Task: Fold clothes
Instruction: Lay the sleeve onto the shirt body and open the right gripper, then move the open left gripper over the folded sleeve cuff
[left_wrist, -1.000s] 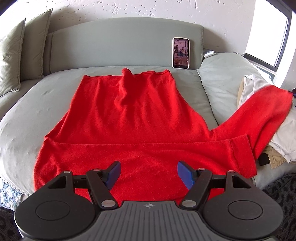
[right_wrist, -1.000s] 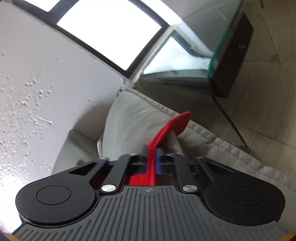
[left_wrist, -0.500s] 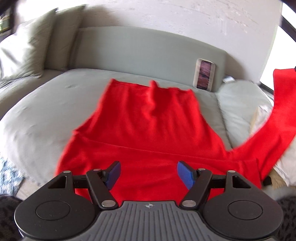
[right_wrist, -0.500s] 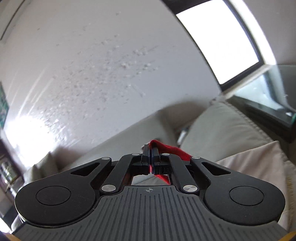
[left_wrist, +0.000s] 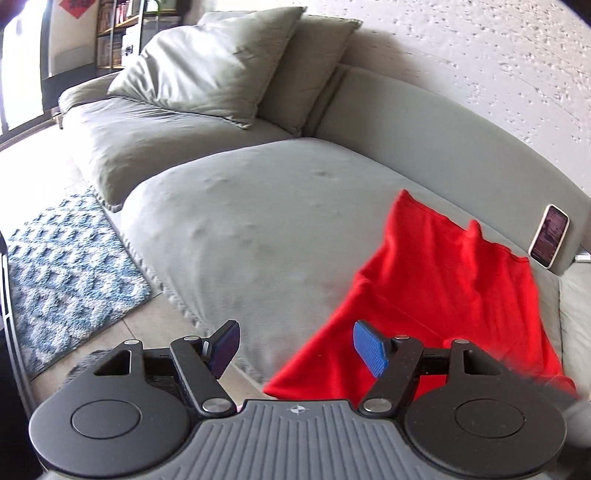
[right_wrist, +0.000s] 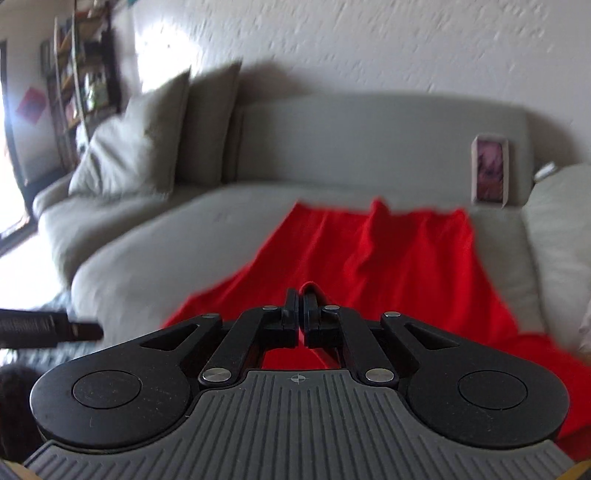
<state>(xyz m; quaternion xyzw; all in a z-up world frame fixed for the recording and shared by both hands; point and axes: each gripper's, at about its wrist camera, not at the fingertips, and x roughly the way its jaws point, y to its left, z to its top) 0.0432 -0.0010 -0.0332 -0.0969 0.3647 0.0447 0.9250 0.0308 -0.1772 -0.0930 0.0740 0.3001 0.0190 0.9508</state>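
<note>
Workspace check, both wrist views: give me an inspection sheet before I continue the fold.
Surface: grey sofa seat, lightly wrinkled.
Job's things: red garment spread on the seat.
Clutter: phone propped against the backrest; two cushions in the corner.
Grippers: left gripper open, holding nothing; right gripper shut on red fabric.
Cables: nothing seen.
Surroundings: blue rug on the floor, textured white wall.

No text, label, brand or number can be read anywhere here.
</note>
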